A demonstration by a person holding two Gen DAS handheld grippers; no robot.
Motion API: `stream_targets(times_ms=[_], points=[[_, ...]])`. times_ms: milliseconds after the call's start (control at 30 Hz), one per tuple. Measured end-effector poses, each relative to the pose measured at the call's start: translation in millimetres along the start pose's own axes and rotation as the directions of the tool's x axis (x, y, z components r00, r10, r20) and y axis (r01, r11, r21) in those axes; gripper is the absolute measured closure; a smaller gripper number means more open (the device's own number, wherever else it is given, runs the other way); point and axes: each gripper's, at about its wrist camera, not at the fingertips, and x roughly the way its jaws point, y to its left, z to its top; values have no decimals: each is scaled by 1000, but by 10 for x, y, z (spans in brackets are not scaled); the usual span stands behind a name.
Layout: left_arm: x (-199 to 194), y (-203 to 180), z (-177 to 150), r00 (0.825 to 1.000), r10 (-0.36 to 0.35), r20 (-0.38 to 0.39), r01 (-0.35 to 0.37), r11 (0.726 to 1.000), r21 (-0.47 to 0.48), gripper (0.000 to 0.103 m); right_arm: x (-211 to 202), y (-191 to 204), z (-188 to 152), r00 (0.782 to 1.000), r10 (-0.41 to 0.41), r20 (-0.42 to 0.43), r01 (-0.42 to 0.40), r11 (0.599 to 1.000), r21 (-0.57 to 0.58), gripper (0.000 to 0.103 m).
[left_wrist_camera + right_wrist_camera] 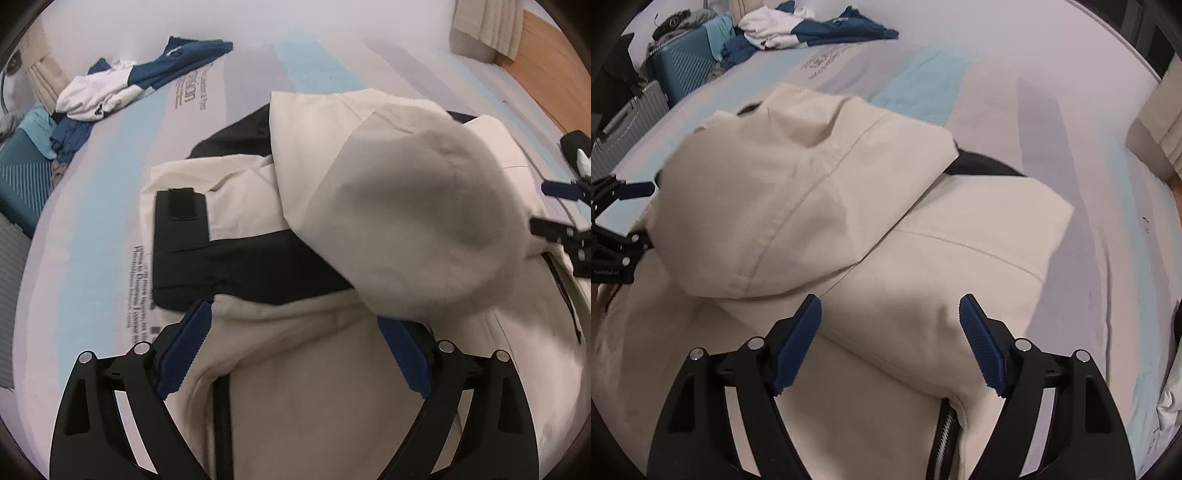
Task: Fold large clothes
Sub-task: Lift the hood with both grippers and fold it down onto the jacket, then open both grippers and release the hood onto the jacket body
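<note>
- A bed [92,229] with a pale striped, printed cover serves as the folding surface; a heap of blue and white clothes [122,86] and a teal suitcase [685,64] are seen at its far edge.
- The cream and black jacket [369,387] is laid on the bed, close under both cameras.
- Its hood [417,218] is seen folded down over the body, and a black-cuffed sleeve [184,236] is laid across; by judgement, this keeps the bundle compact for the next fold.
- The left gripper [295,350] is seen released: jaws wide apart, nothing grasped, fabric lying between and below them.
- The right gripper [890,339] is likewise released, jaws spread above the fabric near the zip [945,428], nothing held.
</note>
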Motion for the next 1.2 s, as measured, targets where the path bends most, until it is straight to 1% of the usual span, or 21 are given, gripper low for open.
stream_targets(times_ms=[67,133,167,200,267,333,400,500,600,667,733,900,1000,1033,1200], points=[[-122,39,-17,1000,-15,11,15,1000,-4,13,-158,-5,45,1000,13,23,-14,1000,21,24],[-243,39,-24,999,-20,24,20,1000,2,11,-247,3,76,999,28,43,-30,999,46,23],[-310,52,-10,999,-22,35,22,1000,4,11,-245,-7,126,998,44,49,-47,997,62,23],[-351,61,4,999,-26,42,26,1000,3,10,-228,-15,265,997,50,55,-54,996,71,23],[-431,91,99,998,-33,61,34,999,-13,7,-212,-8,356,997,50,61,-54,996,76,23],[-461,106,233,996,-46,80,48,998,-30,6,-184,-20,434,996,56,65,-62,995,81,23],[-392,100,366,995,-63,76,66,997,-43,6,-124,27,506,997,55,60,-60,994,91,23],[-118,88,624,991,-131,27,132,990,-57,6,-20,85,617,997,63,47,-68,992,108,23],[59,43,734,992,-127,13,128,991,-38,6,96,122,676,998,64,26,-67,992,107,23],[210,1,742,994,-109,-9,109,994,-16,6,189,152,679,998,61,13,-62,993,97,23],[317,-3,717,994,-110,-26,110,994,-12,6,300,184,666,998,58,-9,-57,995,83,23],[512,0,621,993,-106,-54,105,994,-23,6,535,263,582,997,62,-51,-59,996,61,23],[614,28,562,991,-114,-71,111,993,-50,6,632,295,536,996,64,-68,-61,997,50,23],[644,36,537,990,-121,-72,117,991,-60,6,659,299,522,995,68,-72,-64,997,50,23],[722,43,456,991,-120,-68,116,992,-52,5,756,303,466,994,76,-81,-72,996,56,23]])
